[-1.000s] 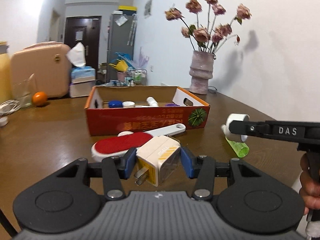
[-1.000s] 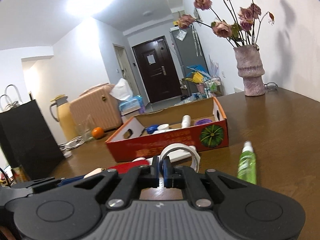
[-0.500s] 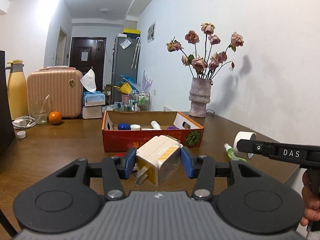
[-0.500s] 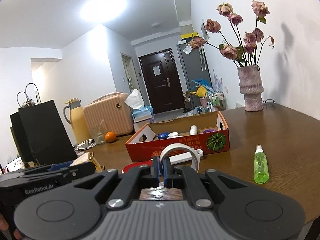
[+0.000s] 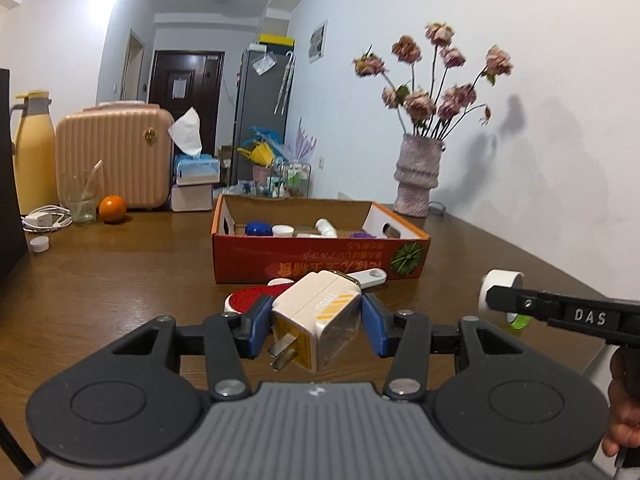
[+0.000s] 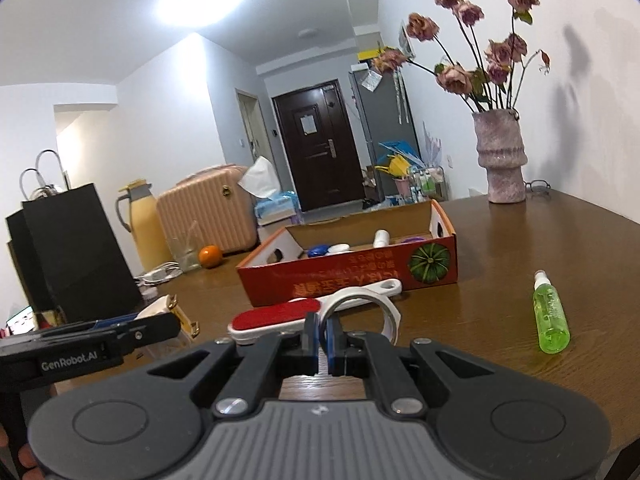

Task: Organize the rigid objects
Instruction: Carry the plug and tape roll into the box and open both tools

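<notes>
While you are carrying the stiff, light plug adapter by its flat sides in the left gripper, your right gripper is pinching the tape roll's thin rim, short of the box.

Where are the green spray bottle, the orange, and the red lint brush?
green spray bottle (image 6: 552, 316), right wrist view, on its body.
orange (image 5: 112, 208), left wrist view, on its middle.
red lint brush (image 6: 276, 315), right wrist view, on its red pad.
</notes>
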A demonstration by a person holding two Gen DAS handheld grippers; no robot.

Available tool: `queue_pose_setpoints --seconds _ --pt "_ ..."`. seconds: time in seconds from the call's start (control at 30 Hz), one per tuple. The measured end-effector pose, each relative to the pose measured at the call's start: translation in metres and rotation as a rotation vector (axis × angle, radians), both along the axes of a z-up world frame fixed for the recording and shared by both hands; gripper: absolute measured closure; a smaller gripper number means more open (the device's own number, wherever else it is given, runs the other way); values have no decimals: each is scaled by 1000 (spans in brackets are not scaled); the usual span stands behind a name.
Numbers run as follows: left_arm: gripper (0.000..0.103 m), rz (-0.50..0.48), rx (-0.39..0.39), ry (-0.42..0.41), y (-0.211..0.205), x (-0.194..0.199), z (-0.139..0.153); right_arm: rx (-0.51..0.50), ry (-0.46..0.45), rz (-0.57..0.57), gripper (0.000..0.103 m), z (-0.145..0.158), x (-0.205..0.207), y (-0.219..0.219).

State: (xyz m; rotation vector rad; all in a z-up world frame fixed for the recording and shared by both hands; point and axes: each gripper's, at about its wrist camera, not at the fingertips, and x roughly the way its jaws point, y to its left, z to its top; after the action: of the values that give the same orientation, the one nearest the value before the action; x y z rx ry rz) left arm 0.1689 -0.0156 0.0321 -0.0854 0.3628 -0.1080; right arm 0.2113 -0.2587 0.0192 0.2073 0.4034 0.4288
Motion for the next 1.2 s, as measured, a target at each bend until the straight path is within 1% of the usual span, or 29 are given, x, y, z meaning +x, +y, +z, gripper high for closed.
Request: queue_pose_setpoints --seconds 0.13,0.23,0.47,0.6,0.73,0.8,0.87,0.97,1.03,1.07,1.1,1.17,1.2 --pt "54 6 12 13 3 29 -2 -17 12 -17 99 -3 24 -3" --pt "54 7 23 11 8 57 1 -38 1 -17 99 2 46 -3" --pt "54 -3 54 7 25 147 19 -101 -69 -1 99 26 116 4" --pt "54 -11 98 22 31 205 19 -151 -78 14 99 28 176 15" --pt "54 -49 161 72 37 264 12 -231 -49 25 99 24 246 29" --pt "54 -78 169 103 40 290 8 -299 -39 31 99 22 280 38" --pt "54 -98 154 147 45 318 2 -382 -15 62 99 19 316 50" --pt "53 -99 128 223 50 353 -12 -477 71 84 98 6 372 66" --pt "45 -87 124 216 51 364 -18 -519 134 85 89 -6 405 72" --pt "35 -91 131 201 51 365 -19 -523 158 84 73 -11 416 72" --pt "30 -91 139 178 51 364 -19 -523 177 79 50 -17 426 73" --pt "29 -94 145 154 52 363 -21 -520 178 56 28 -24 433 72" --pt "29 -94 139 149 53 363 -21 -515 189 40 28 -24 434 72"
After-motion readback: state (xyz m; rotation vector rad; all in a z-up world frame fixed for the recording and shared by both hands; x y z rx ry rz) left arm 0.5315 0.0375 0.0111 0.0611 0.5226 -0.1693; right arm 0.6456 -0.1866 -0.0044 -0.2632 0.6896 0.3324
